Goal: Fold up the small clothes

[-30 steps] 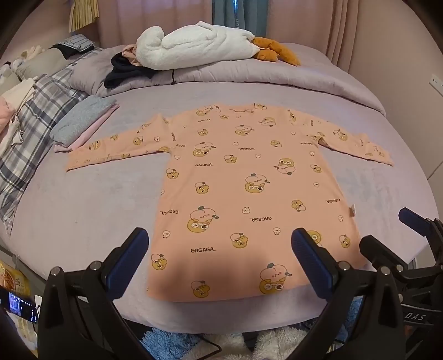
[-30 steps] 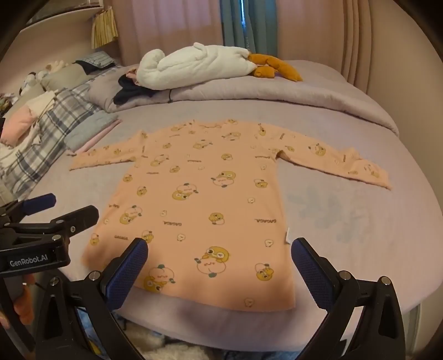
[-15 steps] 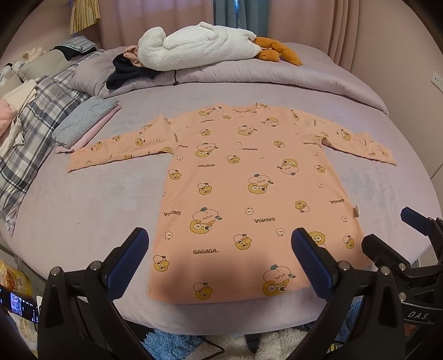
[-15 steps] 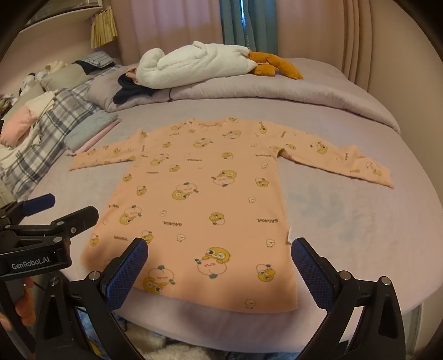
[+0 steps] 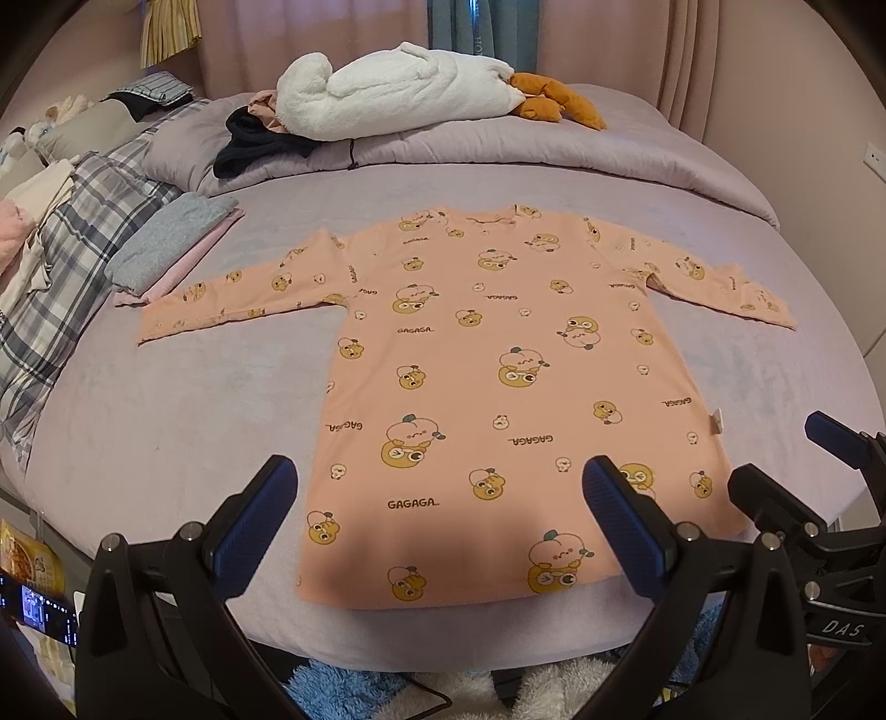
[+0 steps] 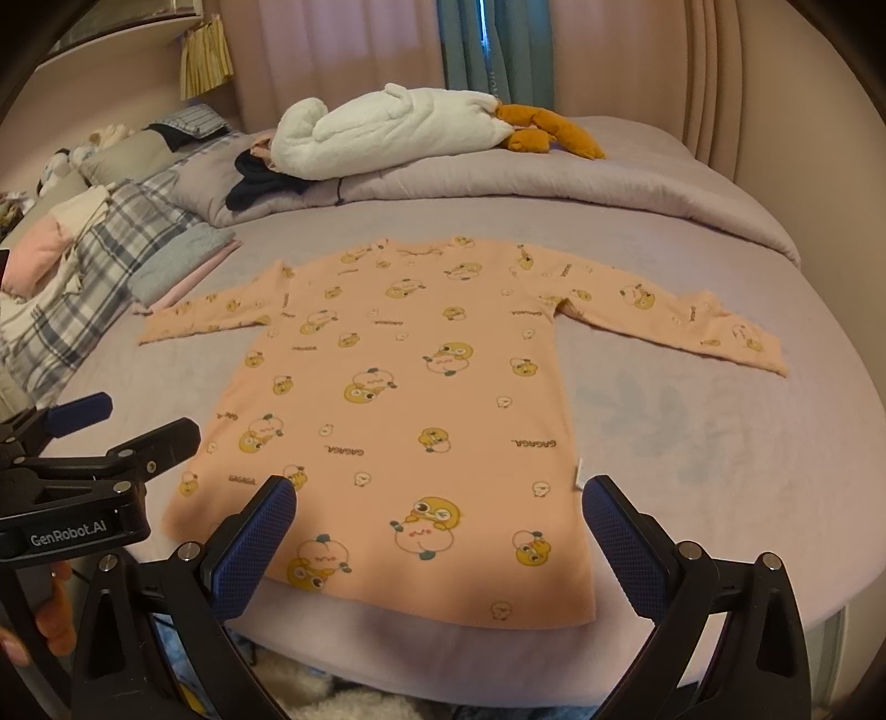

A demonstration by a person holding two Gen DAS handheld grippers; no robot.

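Two grippers hover at 6 o'clock of the flat peach long-sleeved cartoon-print shirt (image 5: 498, 376) on the lilac bed (image 5: 166, 421). The left gripper (image 5: 440, 515) and the right gripper (image 6: 437, 531) both have jaws spread wide, holding nothing.

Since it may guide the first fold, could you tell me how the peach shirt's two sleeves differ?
The left sleeve ends beside the folded clothes stack; the right sleeve ends on bare bedsheet. The left sleeve looks smooth; the right sleeve bunches slightly at the armpit. Both lie flat, spread outward, on the peach shirt.

A lilac-covered bed (image 5: 166, 443) fills the room, backed by pink curtains (image 6: 343, 50) (teal strip (image 6: 487, 44) between) and pink walls.
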